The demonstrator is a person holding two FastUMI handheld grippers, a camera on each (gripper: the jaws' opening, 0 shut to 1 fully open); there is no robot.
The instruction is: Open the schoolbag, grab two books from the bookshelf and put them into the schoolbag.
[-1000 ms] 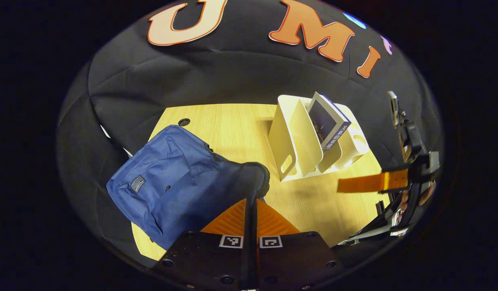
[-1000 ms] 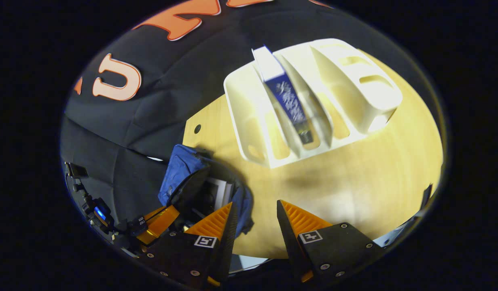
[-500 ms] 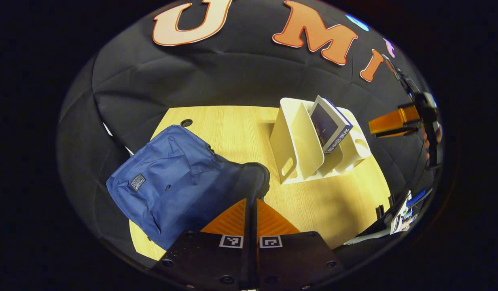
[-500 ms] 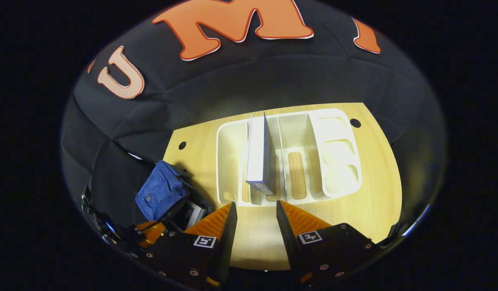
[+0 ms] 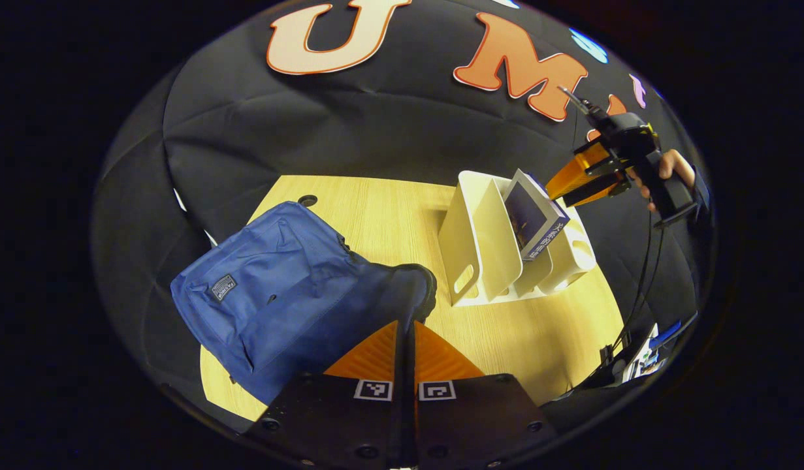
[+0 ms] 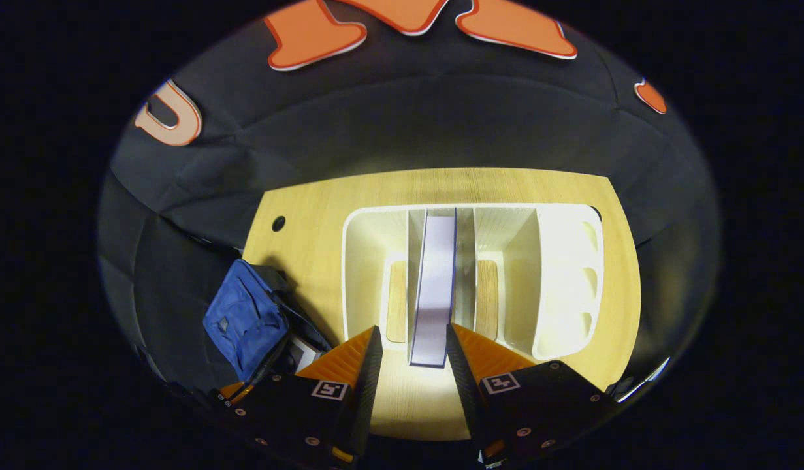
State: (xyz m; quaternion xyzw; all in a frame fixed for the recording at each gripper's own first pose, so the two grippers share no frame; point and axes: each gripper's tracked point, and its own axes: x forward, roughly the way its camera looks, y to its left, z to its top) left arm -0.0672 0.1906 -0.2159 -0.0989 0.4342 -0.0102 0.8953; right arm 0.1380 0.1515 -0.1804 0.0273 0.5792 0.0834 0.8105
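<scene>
In the left gripper view, the left hand-held gripper is clenched, its ribbed wedge-shaped fingers pressed together at the mouth of the blue schoolbag. I cannot tell whether any cloth is caught between them. The bag lies slumped on the pale wood-grain table, soft woven fabric with a small stitched label, and its dark-rimmed opening gapes toward the white bookshelf. That shelf is smooth moulded plastic with upright dividers and slotted cut-outs. One book with a dark glossy cover leans in a middle slot. Farther off, a hand brings the right hand-held gripper to the book's top edge.

In the right gripper view, the right hand-held gripper is released, its jaws spread on either side of the book, not yet pressing it. The book's pale page edge runs straight between two dividers of the bookshelf. At lower left the schoolbag stands open with what looks like a white book inside.

So the bag is open and one book seems packed; the second must be grasped, lifted out and put in.
</scene>
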